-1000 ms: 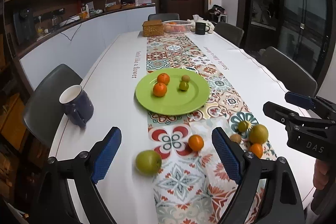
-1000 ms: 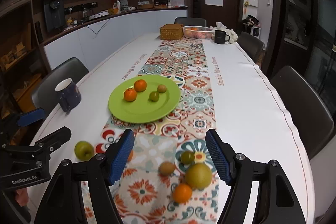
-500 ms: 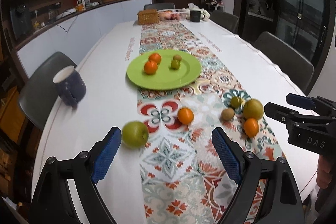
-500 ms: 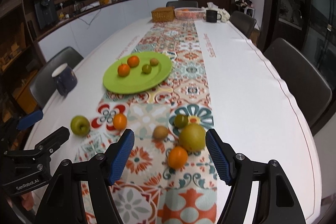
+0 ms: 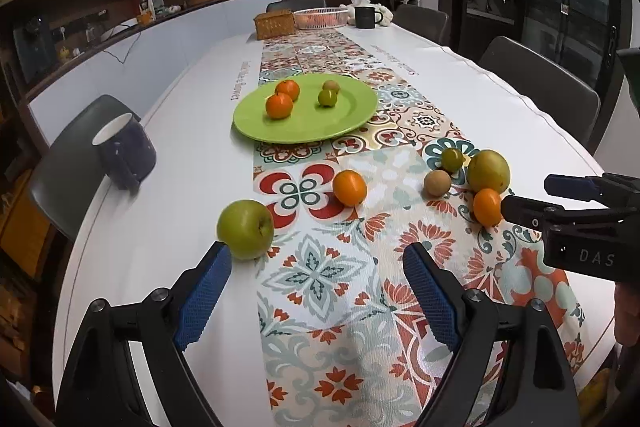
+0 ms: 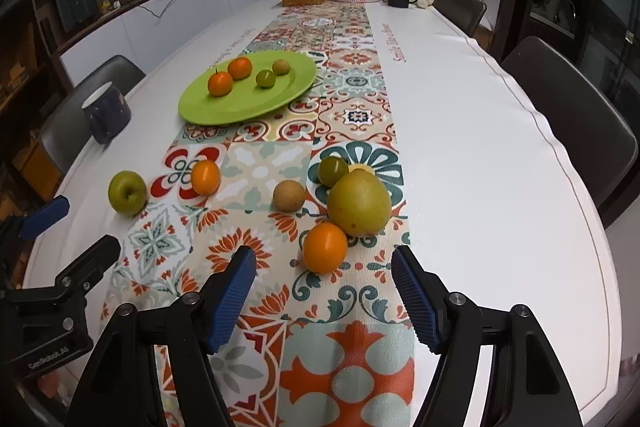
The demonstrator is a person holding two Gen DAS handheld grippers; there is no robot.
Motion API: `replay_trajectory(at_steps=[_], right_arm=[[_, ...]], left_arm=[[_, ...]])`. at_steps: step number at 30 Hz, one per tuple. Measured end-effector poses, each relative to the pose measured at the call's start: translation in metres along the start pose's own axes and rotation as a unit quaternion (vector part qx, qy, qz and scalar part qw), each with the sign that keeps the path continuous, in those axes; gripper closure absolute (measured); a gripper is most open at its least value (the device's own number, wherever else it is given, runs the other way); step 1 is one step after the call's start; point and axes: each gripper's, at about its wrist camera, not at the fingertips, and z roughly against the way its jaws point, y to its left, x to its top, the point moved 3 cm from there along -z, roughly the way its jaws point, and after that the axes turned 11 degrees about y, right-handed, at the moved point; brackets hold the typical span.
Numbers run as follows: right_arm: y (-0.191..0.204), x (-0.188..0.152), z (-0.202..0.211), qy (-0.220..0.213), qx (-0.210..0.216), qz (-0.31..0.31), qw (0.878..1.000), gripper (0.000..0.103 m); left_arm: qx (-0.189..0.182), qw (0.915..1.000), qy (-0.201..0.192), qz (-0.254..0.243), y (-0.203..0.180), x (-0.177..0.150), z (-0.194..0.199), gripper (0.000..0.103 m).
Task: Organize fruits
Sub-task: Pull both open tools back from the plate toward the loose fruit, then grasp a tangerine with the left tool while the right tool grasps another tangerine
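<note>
A green plate (image 5: 348, 119) (image 6: 200, 111) holds two oranges, a small green fruit and a small brown fruit. Loose on the patterned runner lie a green apple (image 5: 245, 223) (image 6: 127, 192), an orange (image 5: 349, 187) (image 6: 205, 177), a brown fruit (image 5: 437, 183) (image 6: 289, 195), a small green fruit (image 5: 452, 159) (image 6: 333, 170), a large yellow-green fruit (image 5: 488, 171) (image 6: 359, 204) and another orange (image 5: 487, 207) (image 6: 324, 247). My left gripper (image 5: 316, 291) is open and empty, just short of the apple. My right gripper (image 6: 323, 299) is open and empty, just short of the near orange.
A dark blue mug (image 5: 124, 151) (image 6: 106, 113) stands at the table's left edge. A wicker box (image 5: 275, 24), a white basket (image 5: 321, 17) and a black mug (image 5: 365, 17) stand at the far end. Chairs line both sides.
Both grippers have dropped lower and drawn back toward the near table end; the loose fruits now lie just ahead of the fingers. Both stay open.
</note>
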Motion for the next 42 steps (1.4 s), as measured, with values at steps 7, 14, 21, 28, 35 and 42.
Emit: replay_trajectory(at_steps=[7,14,21,28,35,42], right_arm=[[0.001,0.001,-0.012,0.009,-0.003,0.000,1.000,0.034],[0.000,0.003,-0.026,0.023,-0.013,0.001,1.000,0.041],[0.002,0.007,-0.039,0.039,-0.011,0.005,0.999,0.045],[0.001,0.010,-0.047,0.053,-0.007,-0.002,0.999,0.050],[0.004,0.011,-0.050,0.056,-0.008,-0.001,0.998,0.050],[0.003,0.013,-0.055,0.057,-0.005,-0.003,0.998,0.058]], left_arm=[[0.004,0.9999,0.005,-0.008,-0.001,0.004,-0.015,0.015],[0.010,0.9998,0.006,-0.014,0.002,0.015,-0.029,0.017],[0.007,0.9997,0.014,-0.017,0.001,0.027,-0.047,0.019],[0.003,0.9994,0.031,-0.013,0.001,0.038,-0.068,0.023],[-0.008,0.9990,0.041,-0.017,-0.003,0.049,-0.085,0.029],[-0.034,0.9975,0.060,-0.017,-0.011,0.057,-0.101,0.037]])
